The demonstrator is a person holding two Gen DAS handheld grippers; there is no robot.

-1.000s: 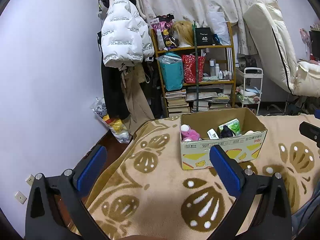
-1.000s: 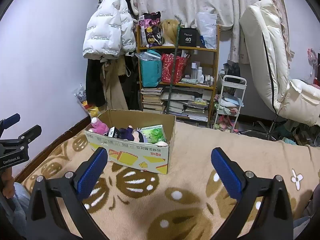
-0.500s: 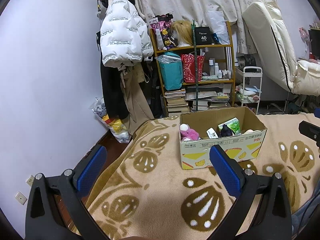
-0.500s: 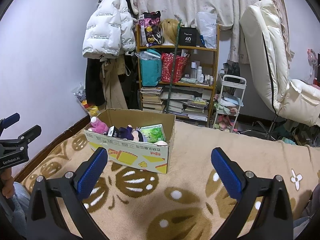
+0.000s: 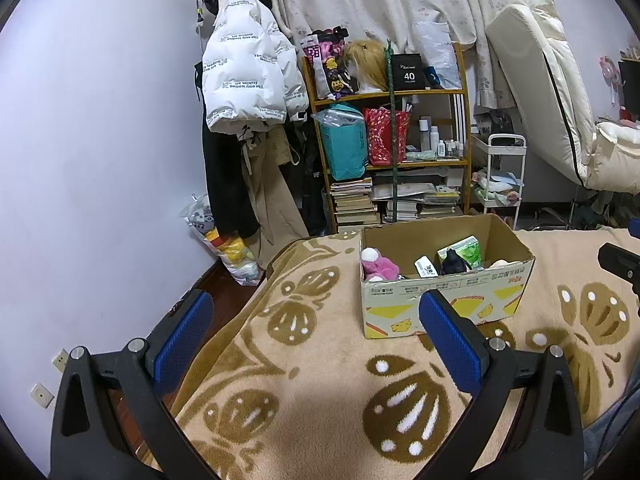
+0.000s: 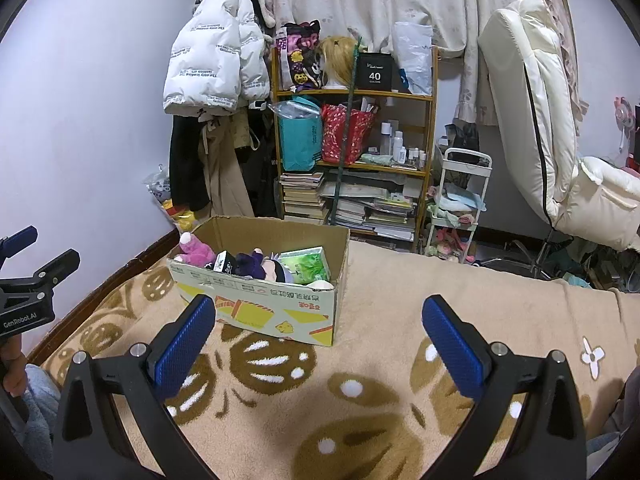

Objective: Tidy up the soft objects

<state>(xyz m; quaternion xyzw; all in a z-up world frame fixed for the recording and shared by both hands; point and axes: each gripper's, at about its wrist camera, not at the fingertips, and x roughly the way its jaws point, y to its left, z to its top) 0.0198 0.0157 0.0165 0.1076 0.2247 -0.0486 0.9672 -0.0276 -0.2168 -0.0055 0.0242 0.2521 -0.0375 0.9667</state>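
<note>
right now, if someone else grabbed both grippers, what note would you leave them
Left gripper: jaws wide open, empty, held above the blanket.
Right gripper: jaws wide open, empty, also over the blanket.
Cardboard box sits on the blanket ahead of both, holding the pink plush, dark purple plush, green tissue pack and a few smaller items.
Done: nothing in hand; no soft items lie loose on the visible blanket.
Left: probably sort what is in the box.

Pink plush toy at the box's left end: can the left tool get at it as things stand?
Probably yes: the left tool is open and empty, the cardboard box is open-topped, and the pink plush toy lies uncovered on top.
</note>
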